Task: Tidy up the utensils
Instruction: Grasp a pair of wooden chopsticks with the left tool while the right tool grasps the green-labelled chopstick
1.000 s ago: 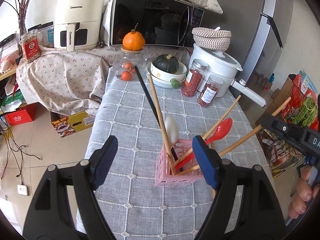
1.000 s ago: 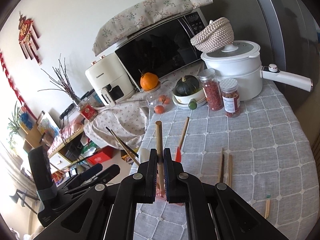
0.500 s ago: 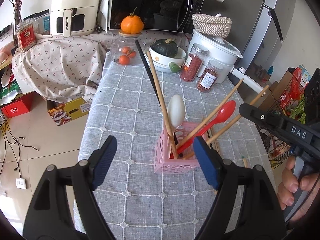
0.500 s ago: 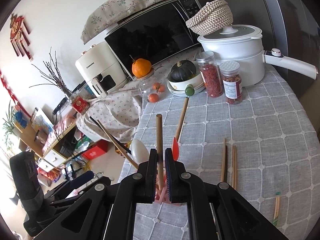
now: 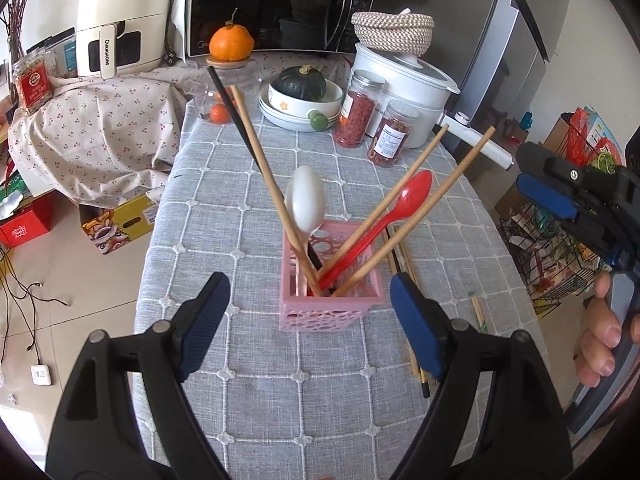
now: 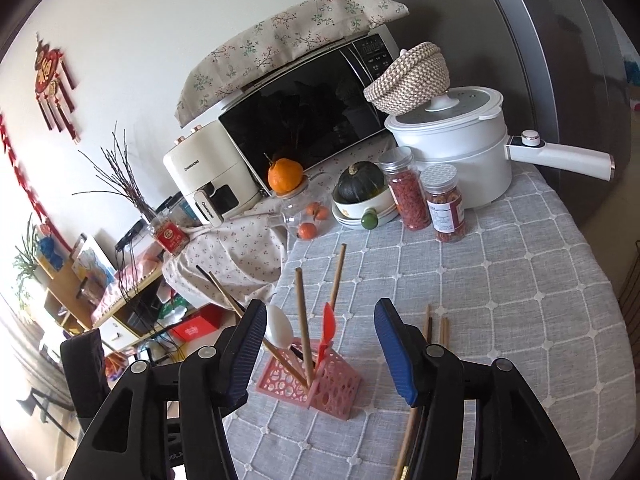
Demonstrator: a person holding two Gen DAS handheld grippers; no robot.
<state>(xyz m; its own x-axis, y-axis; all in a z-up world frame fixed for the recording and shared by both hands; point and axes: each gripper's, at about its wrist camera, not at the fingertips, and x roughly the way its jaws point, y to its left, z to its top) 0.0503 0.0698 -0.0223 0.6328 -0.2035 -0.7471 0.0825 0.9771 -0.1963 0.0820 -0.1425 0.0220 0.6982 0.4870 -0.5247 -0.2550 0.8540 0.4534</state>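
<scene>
A pink perforated holder (image 5: 330,300) stands on the grey checked tablecloth (image 5: 224,208). It holds a white spoon (image 5: 306,204), a red spoon (image 5: 404,204), several wooden chopsticks (image 5: 420,216) and a black chopstick (image 5: 234,116). My left gripper (image 5: 308,320) is open and empty just in front of the holder. My right gripper (image 6: 320,354) is open and empty above the holder (image 6: 310,384); it also shows in the left wrist view (image 5: 548,196) at the right. Loose chopsticks (image 6: 434,326) lie on the cloth beside the holder.
At the table's back stand two spice jars (image 5: 392,136), a white pot (image 5: 404,80) with a long handle, bowls with a green squash (image 5: 302,84), a glass jar with an orange (image 5: 232,42), a microwave (image 5: 280,4) and an air fryer (image 5: 124,20). The table edge drops to the floor at left.
My right gripper has opened and let go of the wooden chopstick, which now stands in the holder. Both grippers have drawn back a little from the holder.
</scene>
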